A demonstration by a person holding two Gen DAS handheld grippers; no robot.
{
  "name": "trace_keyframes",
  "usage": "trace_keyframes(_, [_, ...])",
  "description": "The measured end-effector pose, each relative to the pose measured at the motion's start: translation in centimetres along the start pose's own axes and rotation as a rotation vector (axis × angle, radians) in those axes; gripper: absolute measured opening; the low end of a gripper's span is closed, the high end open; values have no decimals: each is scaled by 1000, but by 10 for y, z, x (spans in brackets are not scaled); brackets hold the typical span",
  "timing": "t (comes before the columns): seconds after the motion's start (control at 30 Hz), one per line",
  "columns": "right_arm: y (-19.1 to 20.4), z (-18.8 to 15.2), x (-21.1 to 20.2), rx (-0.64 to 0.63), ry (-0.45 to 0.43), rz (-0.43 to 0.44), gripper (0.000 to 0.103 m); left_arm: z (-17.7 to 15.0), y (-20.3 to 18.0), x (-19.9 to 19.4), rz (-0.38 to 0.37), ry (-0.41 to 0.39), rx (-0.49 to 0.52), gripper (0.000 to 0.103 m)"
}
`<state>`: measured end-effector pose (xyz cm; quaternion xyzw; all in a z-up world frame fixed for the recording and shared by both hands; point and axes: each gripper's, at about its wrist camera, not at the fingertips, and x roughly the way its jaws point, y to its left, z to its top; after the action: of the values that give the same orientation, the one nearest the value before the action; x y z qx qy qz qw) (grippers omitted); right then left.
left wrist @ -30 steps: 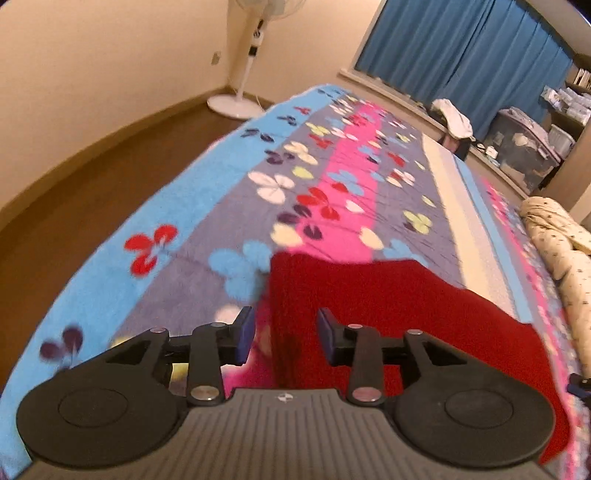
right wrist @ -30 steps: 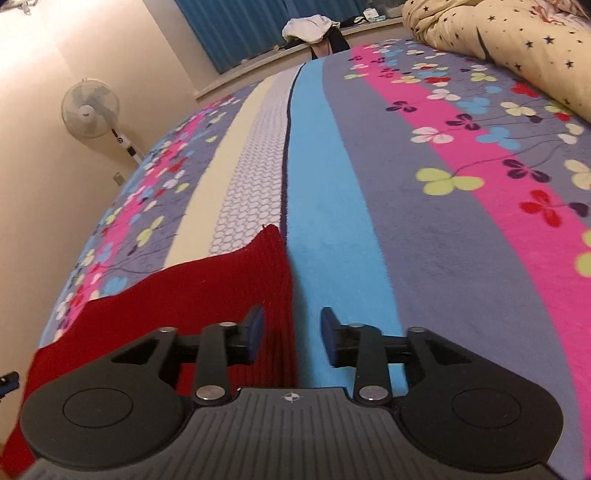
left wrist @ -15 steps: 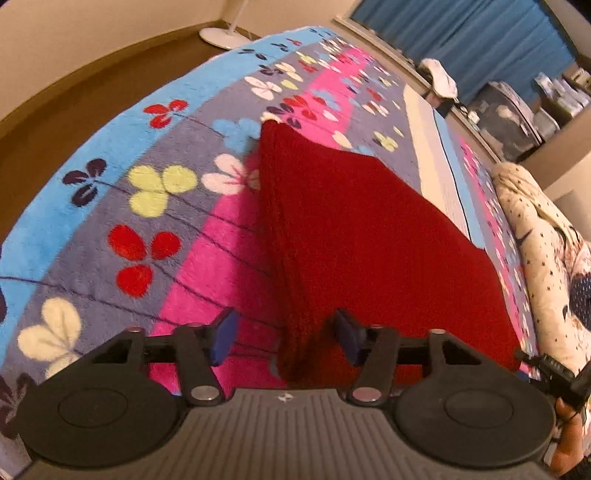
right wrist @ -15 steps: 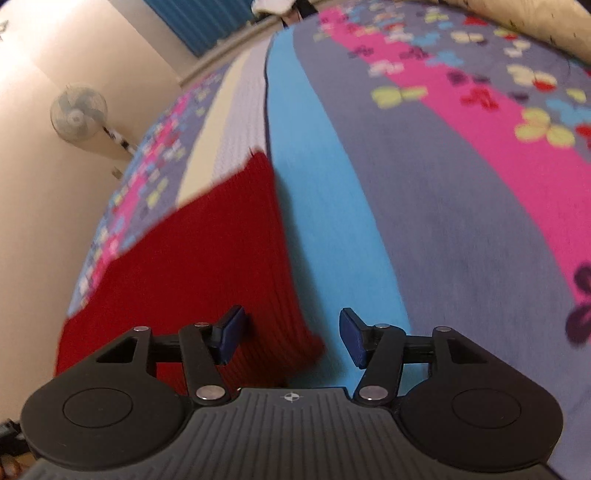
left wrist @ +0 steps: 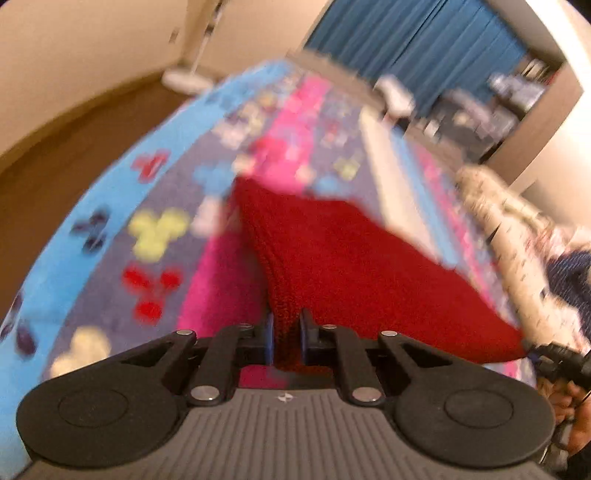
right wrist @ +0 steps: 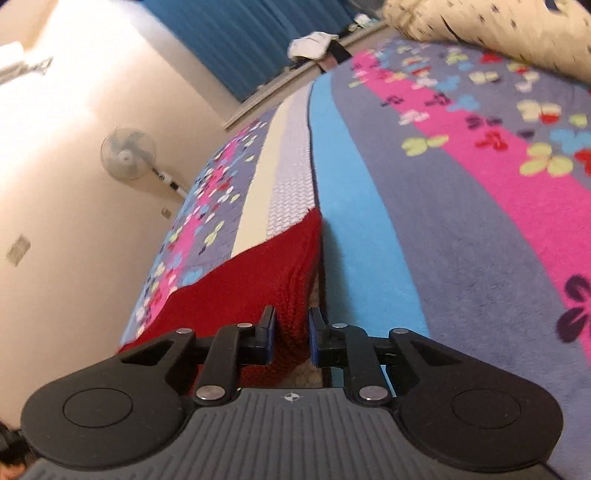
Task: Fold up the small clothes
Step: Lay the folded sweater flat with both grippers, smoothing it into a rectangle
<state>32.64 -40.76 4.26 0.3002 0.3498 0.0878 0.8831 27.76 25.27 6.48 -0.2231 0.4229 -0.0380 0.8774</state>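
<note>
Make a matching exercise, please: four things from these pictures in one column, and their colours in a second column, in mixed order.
Things:
1. knitted cloth
2. curtain
3. standing fan
4. rolled quilt

Colours:
A. cream with small dark marks
B. red
C. white
D. blue

Pairs: 1-B, 2-D, 3-C, 4-A

L+R fingers (left wrist: 268, 338) closing on red cloth (left wrist: 351, 266) corners | near edge raised
</note>
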Motion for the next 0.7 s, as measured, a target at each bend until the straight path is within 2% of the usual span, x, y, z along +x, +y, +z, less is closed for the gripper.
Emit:
trace_keyframes(0.07, [-5,-11,3,21,83,-51,18,-5,10,17,37,114,-13,14])
trace_keyframes(0.17, [-11,-25,20,-25,200,-168,18,-6,6,31,85,162,45,15])
trace_keyframes(0.23, [-10,-24,22,-33,202,-173,19,-6,5,35,91,174,48,18])
trace_keyframes(0.33, [-6,-26,18,-50,190,-194,23,-5,6,31,99,158,30,33])
trace_keyframes(0.43, [-2,-27,11,-65,157,-172,30,-3,8,25,81,128,30,37])
trace_keyframes(0.53, [-2,-29,10,-78,140,-149,33,-6,9,28,95,144,25,37])
trace_keyframes(0.7, [-11,-30,22,-44,174,-149,33,-9,4,33,106,159,55,32])
